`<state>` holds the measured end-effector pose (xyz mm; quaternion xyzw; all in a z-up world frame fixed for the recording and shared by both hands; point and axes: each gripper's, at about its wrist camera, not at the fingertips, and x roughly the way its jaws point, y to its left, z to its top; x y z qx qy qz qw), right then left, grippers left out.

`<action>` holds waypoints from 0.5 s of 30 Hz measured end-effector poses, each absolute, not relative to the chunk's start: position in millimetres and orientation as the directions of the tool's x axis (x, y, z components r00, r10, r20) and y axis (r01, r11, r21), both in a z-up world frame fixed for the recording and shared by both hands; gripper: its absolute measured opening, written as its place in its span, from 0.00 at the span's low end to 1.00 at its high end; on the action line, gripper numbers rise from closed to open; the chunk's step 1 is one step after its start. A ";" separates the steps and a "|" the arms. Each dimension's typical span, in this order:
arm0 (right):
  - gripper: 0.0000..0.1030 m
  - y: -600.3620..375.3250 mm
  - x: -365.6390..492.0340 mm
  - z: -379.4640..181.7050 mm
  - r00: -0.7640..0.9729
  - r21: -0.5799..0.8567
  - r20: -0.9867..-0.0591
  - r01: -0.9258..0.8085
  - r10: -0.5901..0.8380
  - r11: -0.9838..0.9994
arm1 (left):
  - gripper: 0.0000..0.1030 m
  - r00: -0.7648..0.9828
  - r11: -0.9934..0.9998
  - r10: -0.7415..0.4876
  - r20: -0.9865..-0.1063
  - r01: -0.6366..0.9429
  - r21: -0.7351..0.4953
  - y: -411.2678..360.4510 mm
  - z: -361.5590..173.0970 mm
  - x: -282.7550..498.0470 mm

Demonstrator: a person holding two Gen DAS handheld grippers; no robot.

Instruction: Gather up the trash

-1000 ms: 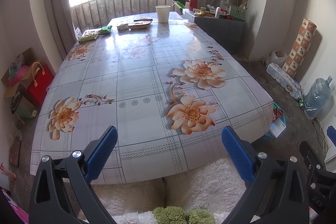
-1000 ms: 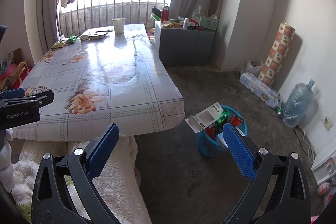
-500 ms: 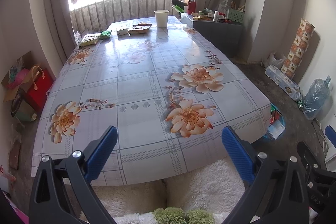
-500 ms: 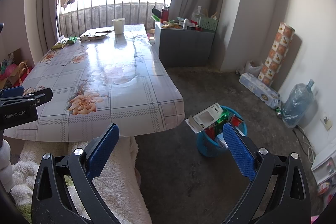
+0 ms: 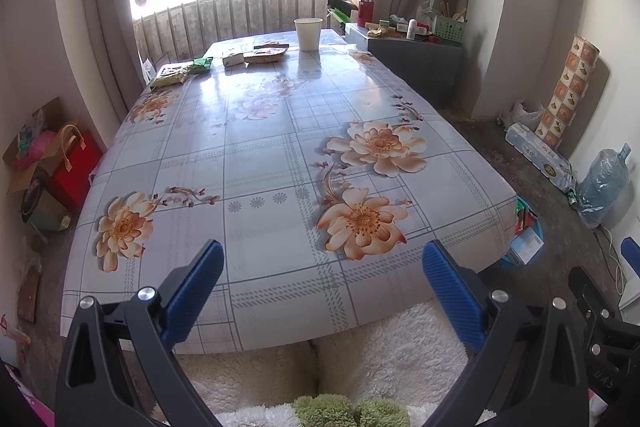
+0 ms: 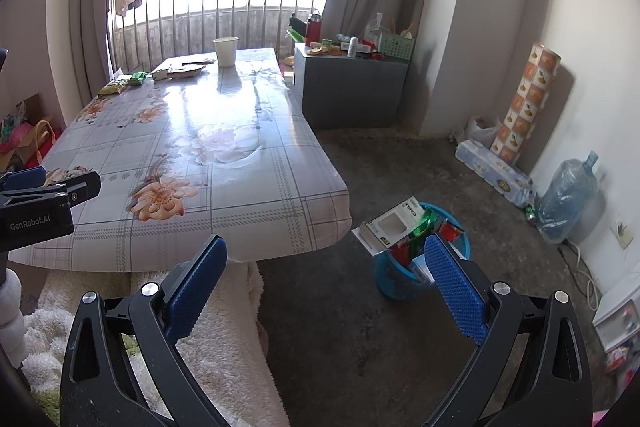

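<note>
Both grippers are open and empty. My left gripper (image 5: 322, 283) hangs over the near edge of the floral-cloth table (image 5: 280, 163). Far across it lie green snack wrappers (image 5: 182, 71), a small white box (image 5: 233, 58), a brown packet (image 5: 266, 55) and a white paper cup (image 5: 308, 33). My right gripper (image 6: 326, 283) is off the table's right corner, above the floor. A blue bin (image 6: 404, 271) on the floor holds a white cable box (image 6: 394, 225) and colourful wrappers. The bin's edge also shows in the left wrist view (image 5: 528, 239).
A grey cabinet (image 6: 352, 91) with clutter stands beyond the table by the curtain. A patterned roll (image 6: 524, 103), wrapped packs and a water jug (image 6: 568, 199) line the right wall. Bags (image 5: 68, 163) sit on the floor at the left. A white fluffy seat (image 6: 224, 339) is below me.
The left wrist view has drawn back and risen slightly, so the table's far items sit a little higher in view. The right gripper has barely moved. Both stay open.
</note>
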<state>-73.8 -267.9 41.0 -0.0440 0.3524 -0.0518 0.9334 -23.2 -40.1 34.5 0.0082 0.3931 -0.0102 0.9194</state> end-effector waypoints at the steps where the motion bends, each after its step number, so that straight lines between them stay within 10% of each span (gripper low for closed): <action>1: 0.92 -267.9 -73.8 40.9 0.746 -0.118 -0.653 0.066 -0.127 0.991 | 0.95 0.691 1.000 -0.012 -0.723 0.025 0.008 -39.9 34.5 -23.2; 15: 0.92 -266.4 -73.9 42.9 0.752 -0.115 -0.648 0.062 -0.122 0.991 | 0.95 0.691 1.000 -0.012 -0.723 0.026 0.009 -39.8 34.0 -23.7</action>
